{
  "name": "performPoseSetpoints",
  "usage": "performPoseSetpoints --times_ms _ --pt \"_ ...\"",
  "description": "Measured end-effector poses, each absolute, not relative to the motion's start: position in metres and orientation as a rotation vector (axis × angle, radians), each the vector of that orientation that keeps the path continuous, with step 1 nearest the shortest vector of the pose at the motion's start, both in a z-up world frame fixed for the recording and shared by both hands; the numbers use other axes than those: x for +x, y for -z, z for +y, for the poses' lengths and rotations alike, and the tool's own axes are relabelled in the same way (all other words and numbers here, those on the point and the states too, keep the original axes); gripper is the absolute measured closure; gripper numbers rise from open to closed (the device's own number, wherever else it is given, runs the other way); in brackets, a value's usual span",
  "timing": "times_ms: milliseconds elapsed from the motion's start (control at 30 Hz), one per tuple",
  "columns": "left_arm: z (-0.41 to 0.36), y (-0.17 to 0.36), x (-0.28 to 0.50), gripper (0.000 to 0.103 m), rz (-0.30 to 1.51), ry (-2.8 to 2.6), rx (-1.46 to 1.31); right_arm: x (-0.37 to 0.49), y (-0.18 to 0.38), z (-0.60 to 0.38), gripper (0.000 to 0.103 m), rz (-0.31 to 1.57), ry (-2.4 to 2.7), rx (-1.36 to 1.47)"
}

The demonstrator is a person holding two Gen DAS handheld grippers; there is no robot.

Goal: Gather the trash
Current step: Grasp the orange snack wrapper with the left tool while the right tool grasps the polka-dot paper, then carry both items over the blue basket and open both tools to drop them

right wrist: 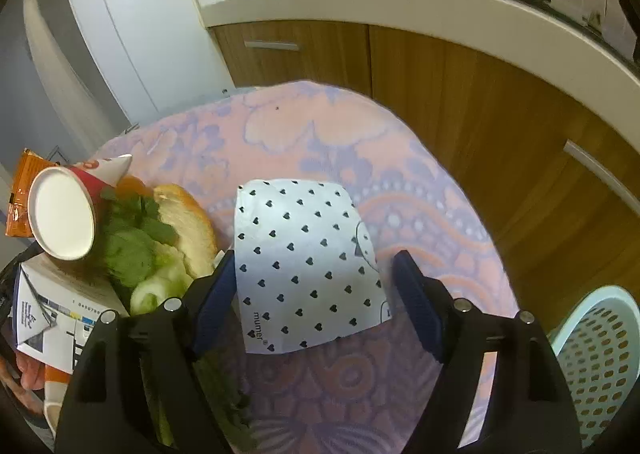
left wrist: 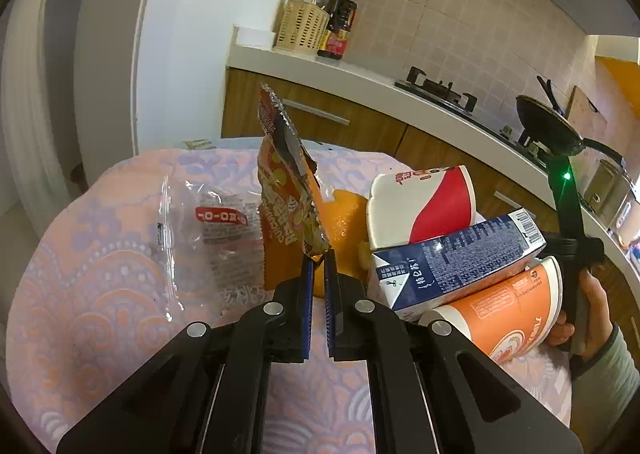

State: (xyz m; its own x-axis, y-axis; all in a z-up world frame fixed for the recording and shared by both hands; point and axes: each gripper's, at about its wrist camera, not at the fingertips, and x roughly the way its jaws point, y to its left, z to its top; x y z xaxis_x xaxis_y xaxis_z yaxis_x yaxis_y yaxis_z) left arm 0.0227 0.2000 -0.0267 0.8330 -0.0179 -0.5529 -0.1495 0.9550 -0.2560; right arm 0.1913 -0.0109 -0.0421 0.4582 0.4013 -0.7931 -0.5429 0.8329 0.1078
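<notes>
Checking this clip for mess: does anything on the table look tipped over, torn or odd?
Yes. Two paper cups and a milk carton lie tipped in a heap. The left gripper pinches a torn-open snack wrapper, standing it up.

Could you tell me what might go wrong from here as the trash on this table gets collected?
The left hand-held gripper pinches only the bottom corner of the snack wrapper, so it may slip or tear free. The right hand-held gripper stands open around the heart-print paper; flat paper may slide rather than lift. The stacked cups and carton nearby could topple.
</notes>
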Motion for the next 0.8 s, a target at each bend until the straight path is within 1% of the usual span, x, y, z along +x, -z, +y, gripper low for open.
performPoseSetpoints --times_ms 67,200,267,333,433,567,800 --pt "0.199 0.026 0.022 0.100 0.581 -0.072 -0.291 0.187 0.043 -0.008 0.050 0.910 -0.566 -0.201" --pt "0.199 0.025 0.020 0.100 0.571 -0.077 -0.286 0.175 0.038 -0.004 0.055 0.854 -0.564 -0.238" --pt "0.198 0.022 0.016 0.100 0.553 -0.071 -0.289 0.167 0.031 -0.009 0.068 0.802 -0.565 -0.229" --pt "0.197 0.020 0.011 0.100 0.540 -0.054 -0.294 0.163 0.025 -0.017 0.072 0.787 -0.573 -0.197" --pt "0.193 0.013 0.001 0.100 0.516 -0.042 -0.289 0.155 0.016 -0.030 0.077 0.760 -0.580 -0.159" --pt "0.189 -0.001 -0.016 0.100 0.472 -0.014 -0.315 0.138 -0.003 -0.047 0.079 0.700 -0.583 -0.138" --pt "0.160 -0.035 -0.034 0.100 0.413 0.029 -0.275 0.106 -0.042 -0.076 0.080 0.597 -0.590 -0.096"
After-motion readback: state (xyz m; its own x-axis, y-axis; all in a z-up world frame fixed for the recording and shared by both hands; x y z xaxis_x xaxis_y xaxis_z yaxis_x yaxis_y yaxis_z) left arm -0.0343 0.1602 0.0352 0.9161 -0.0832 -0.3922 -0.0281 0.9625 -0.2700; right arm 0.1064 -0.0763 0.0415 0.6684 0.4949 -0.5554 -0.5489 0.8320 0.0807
